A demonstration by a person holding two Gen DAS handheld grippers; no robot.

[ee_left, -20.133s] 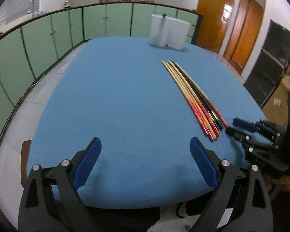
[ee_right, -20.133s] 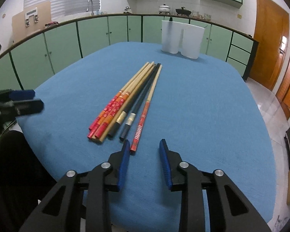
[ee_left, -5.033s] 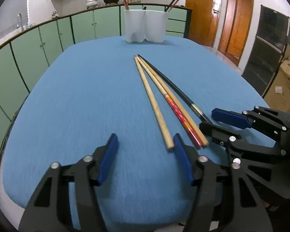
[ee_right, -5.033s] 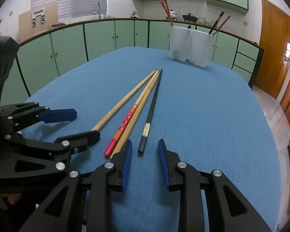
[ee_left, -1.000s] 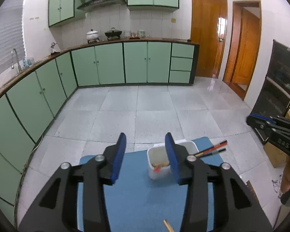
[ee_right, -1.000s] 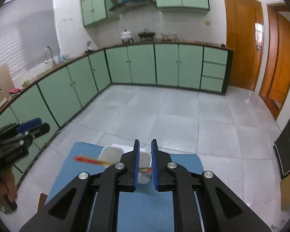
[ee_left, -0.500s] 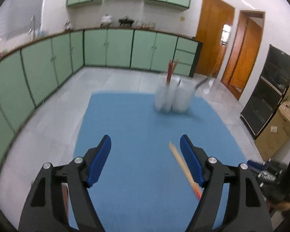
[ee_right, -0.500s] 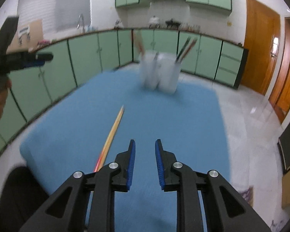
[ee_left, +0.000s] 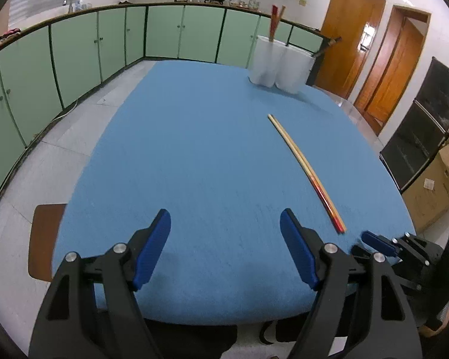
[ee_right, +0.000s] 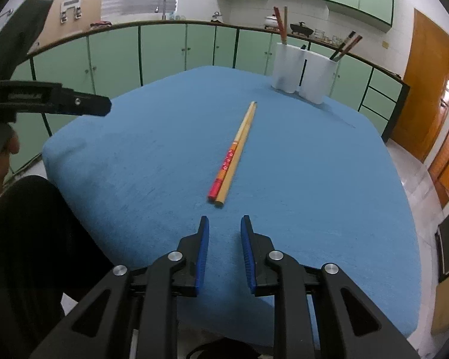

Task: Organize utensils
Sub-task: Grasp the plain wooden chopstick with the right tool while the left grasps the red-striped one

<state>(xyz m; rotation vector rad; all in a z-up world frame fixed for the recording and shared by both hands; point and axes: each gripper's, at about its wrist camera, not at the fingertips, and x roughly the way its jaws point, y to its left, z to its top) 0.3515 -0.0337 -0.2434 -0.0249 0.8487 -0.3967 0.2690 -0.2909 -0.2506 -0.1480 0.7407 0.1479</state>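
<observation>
Two chopsticks lie side by side on the blue table, one plain wood, one with a red patterned end; they also show in the left wrist view. Two white holders at the far edge hold several chopsticks; they also show in the left wrist view. My right gripper is empty, its jaws a narrow gap apart, just short of the chopsticks' near ends. My left gripper is wide open and empty over the near left of the table.
Green cabinets run along the walls. Wooden doors stand at the right. A brown chair seat shows at the table's near left. A cardboard box sits on the floor at the right.
Both grippers have come back from above the holders to the near edge of the table. The left gripper has opened wider. Two chopsticks lie on the table, where several lay five seconds ago.
</observation>
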